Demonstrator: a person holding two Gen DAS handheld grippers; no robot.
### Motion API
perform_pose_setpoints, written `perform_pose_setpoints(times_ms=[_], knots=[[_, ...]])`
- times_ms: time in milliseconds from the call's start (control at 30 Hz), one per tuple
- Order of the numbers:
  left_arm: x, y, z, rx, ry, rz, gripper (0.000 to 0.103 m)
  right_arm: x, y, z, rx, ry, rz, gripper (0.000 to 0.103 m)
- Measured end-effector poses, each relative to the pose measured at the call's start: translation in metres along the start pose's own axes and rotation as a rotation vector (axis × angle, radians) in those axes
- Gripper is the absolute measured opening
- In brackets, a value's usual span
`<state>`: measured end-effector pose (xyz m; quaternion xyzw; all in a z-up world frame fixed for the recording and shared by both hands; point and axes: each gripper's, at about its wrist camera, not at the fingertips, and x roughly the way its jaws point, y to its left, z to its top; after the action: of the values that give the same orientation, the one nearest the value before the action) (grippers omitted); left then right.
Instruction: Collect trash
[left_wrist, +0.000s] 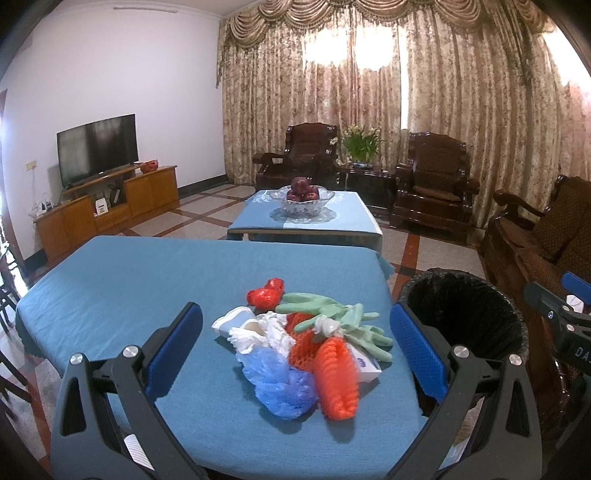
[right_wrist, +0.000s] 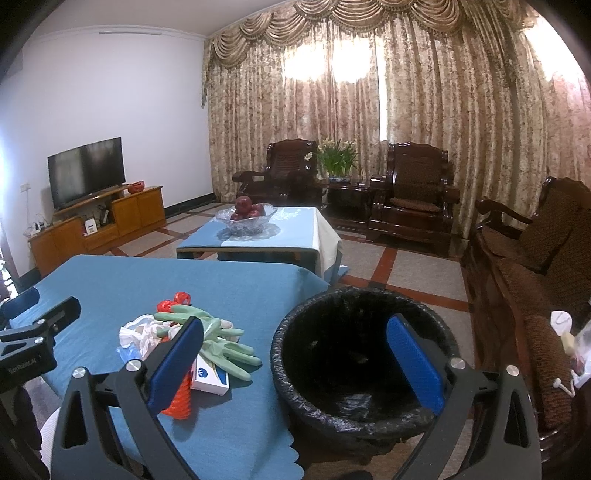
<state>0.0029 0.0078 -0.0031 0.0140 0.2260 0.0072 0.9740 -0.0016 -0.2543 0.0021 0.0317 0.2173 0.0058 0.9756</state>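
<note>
Trash pile lies on the blue-clothed counter, toward the edge nearest the bin. Bin: black liner, stands on the floor just beside the counter, looks empty apart from liner folds.

Pile contents, relative to the bin:
- green rubber gloves on the bin side, fingers trailing toward it;
- orange foam net and a small white-and-blue box at the near end, the box partly under the gloves;
- blue plastic bag and white crumpled wrapping on the side away from the bin;
- paper cup on its side, farther from the bin again;
- red wrapper at the far end.

Left gripper: fingers wide apart, hovering over the pile, touching nothing. Right gripper: fingers wide apart, empty, over the bin's near rim; its left finger hides part of the pile.

Beyond the bin: low table with a glass fruit bowl; armchairs along the curtains; wooden sofa close beside the bin.
</note>
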Motion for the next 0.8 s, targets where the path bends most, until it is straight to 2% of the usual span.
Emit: perform_pose_setpoints(times_ms=[267,367,633,800], knots=[[0.035,0.043,-0.013,-0.012,0.028,0.086,0.098,0.043,0.034,-0.016,-0.040,0.034,0.057,0.097],[0.051,0.060,-0.021,-0.006,0.051,0.112,0.098,0.062,0.047,-0.023,-0.057,0.055,0.097,0.091],[0.093,0.077,-0.043,-0.013,0.138,0.096,0.098,0.120,0.077,-0.035,-0.057,0.139,0.184,0.078],[0.125,0.082,-0.046,-0.013,0.169,0.074,0.090,0.154,0.087,-0.040,-0.071,0.193,0.208,0.073]])
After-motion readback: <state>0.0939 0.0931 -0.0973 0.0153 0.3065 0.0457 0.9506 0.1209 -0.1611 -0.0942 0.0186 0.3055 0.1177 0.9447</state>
